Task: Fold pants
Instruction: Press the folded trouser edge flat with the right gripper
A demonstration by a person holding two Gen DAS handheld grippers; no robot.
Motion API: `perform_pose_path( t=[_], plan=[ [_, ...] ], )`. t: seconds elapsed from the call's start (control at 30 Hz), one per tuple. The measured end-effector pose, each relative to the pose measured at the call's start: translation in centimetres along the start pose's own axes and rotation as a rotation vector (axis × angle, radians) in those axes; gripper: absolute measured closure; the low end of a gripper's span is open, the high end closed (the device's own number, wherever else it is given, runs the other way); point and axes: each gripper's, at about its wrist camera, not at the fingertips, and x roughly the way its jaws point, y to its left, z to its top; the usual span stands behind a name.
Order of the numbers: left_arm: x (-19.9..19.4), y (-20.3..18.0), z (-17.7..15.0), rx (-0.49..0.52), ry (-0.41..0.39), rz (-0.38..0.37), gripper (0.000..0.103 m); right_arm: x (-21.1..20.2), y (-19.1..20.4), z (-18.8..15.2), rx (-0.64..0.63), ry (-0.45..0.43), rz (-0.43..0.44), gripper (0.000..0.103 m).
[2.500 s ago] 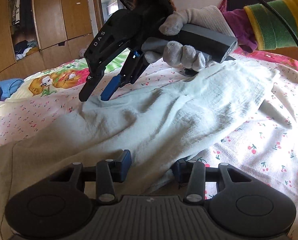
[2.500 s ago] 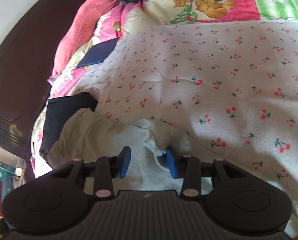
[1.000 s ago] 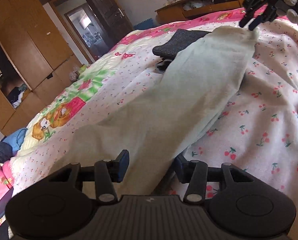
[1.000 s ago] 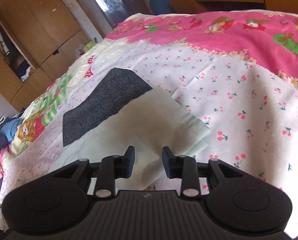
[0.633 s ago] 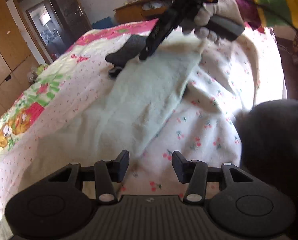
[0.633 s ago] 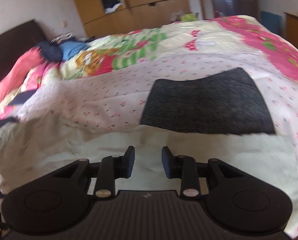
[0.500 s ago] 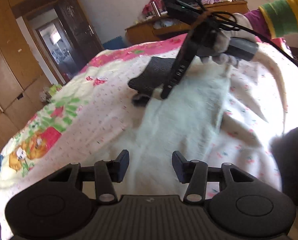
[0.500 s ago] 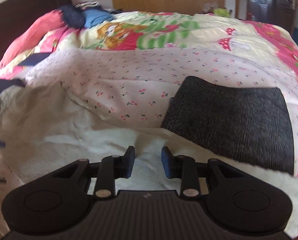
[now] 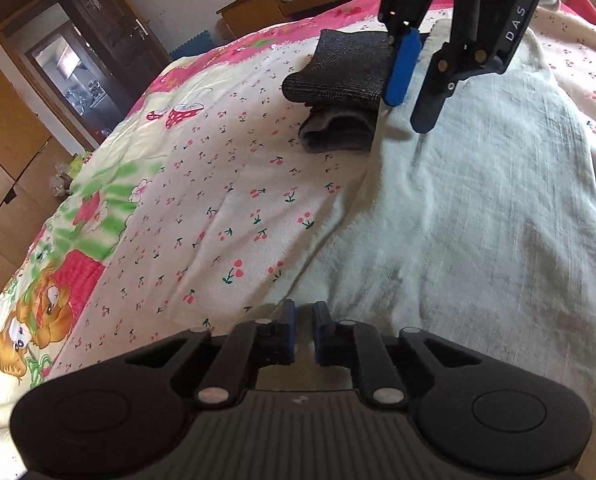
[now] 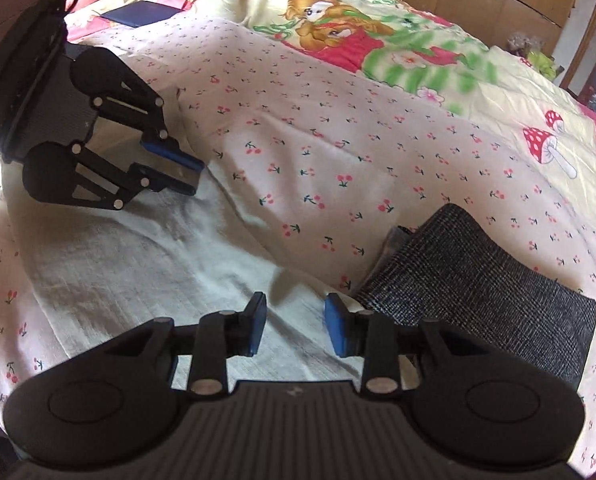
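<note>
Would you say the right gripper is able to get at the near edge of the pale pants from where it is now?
Probably yes: the right gripper hangs open just above the pale pants, nothing between. The folded dark garment lies beside it, not in the way.

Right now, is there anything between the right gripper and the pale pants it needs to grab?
Nothing visible. The open right gripper hovers directly over the pale pants. The dark folded garment lies just beside the pants' edge, not between them.
</note>
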Motion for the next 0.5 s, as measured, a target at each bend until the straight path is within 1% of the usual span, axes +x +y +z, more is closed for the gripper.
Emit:
perform_pose_path(
  t=[0.1, 0.17, 0.23, 0.27, 0.3, 0.33, 0.37, 0.4, 0.47, 0.5],
  plan=[
    [0.0, -0.4, 0.1, 0.022, 0.001, 0.017, 0.084, 1.7, 0.7, 0.8, -0.059, 0.051, -0.017, 0.070],
    [-0.3, -0.3, 0.0, 0.025, -0.006, 0.023, 0.084, 2.6, 1.2, 1.1, -0.099, 0.092, 0.002, 0.070],
    [-0.7, 0.2, -0.1, 0.015, -0.011, 0.021, 0.083, 3.1, 1.5, 1.3, -0.127, 0.113, -0.005, 0.070],
    [-0.8, 0.3, -0.2, 0.016, -0.015, 0.024, 0.082, 3.2, 1.7, 1.4, -0.130, 0.124, -0.011, 0.071],
    [-0.9, 0.5, -0.2, 0.022, -0.022, 0.033, 0.080, 3.3, 1.7, 1.6, -0.132, 0.129, -0.021, 0.077],
    [-0.9, 0.6, -0.3, 0.030, -0.023, 0.033, 0.078, 3.3, 1.8, 1.6, -0.136, 0.133, -0.029, 0.088],
    [-0.9, 0.7, -0.3, 0.036, -0.024, 0.024, 0.073, 3.2, 1.8, 1.7, -0.134, 0.134, -0.037, 0.091],
    [-0.7, 0.7, -0.2, 0.042, -0.029, 0.017, 0.064, 3.1, 1.7, 1.7, -0.124, 0.128, -0.043, 0.093],
    [-0.4, 0.8, -0.3, 0.050, -0.033, 0.012, 0.054, 2.7, 1.7, 1.8, -0.109, 0.115, -0.052, 0.097],
    [-0.1, 0.8, -0.3, 0.056, -0.028, 0.007, 0.054, 2.4, 1.9, 1.9, -0.105, 0.106, -0.059, 0.097]
  ],
)
